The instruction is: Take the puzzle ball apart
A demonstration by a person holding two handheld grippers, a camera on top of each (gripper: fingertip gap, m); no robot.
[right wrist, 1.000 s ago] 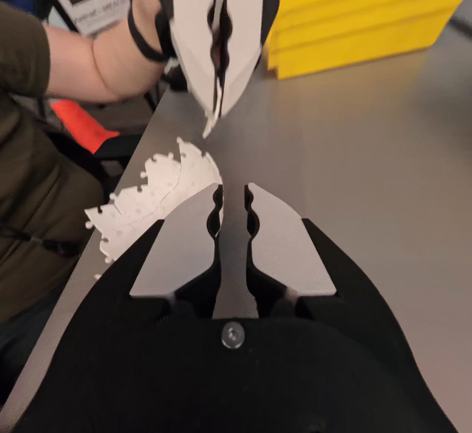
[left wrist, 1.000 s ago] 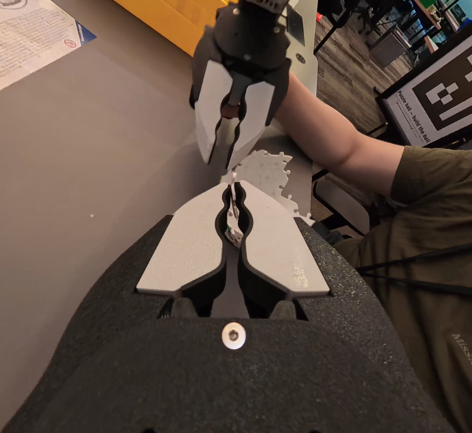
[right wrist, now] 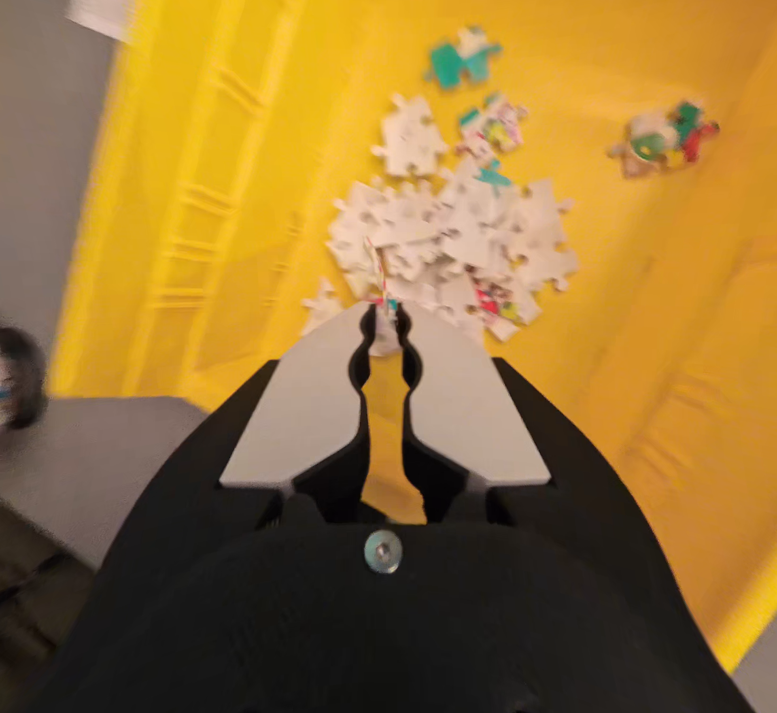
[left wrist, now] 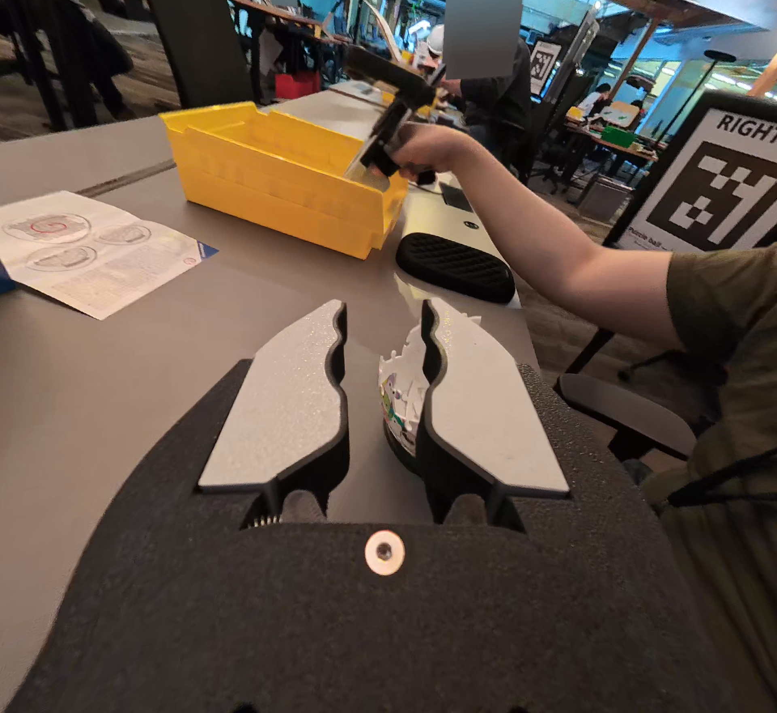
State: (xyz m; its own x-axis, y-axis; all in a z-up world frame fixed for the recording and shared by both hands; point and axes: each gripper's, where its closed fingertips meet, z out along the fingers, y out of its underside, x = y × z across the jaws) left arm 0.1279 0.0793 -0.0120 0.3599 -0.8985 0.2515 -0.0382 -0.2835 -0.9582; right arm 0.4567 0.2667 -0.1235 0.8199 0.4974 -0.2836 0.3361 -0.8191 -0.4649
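jaws of the left gripper (left wrist: 383, 327) are spread wide over the table (left wrist: 126, 356), with the partly dismantled puzzle ball (left wrist: 399, 398) seen just beside its right finger. one piece (right wrist: 380, 293) is pinched by the right gripper (right wrist: 384, 314) above the yellow bin (right wrist: 588, 314), where loose pieces (right wrist: 454, 230) are piled.

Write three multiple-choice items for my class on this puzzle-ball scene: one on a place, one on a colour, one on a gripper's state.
1. Where is the right gripper?
A. Over the bin
B. On the leaflet
C. Under the table

2. What colour is the bin?
A. Blue
B. Yellow
C. Red

3. How is the left gripper?
A. Shut on a piece
B. Open
C. Out of view

Answers: 1 A, loose pieces lie below it on the bin floor. 2 B, its walls are yellow. 3 B, its fingers stand apart beside the partial ball.
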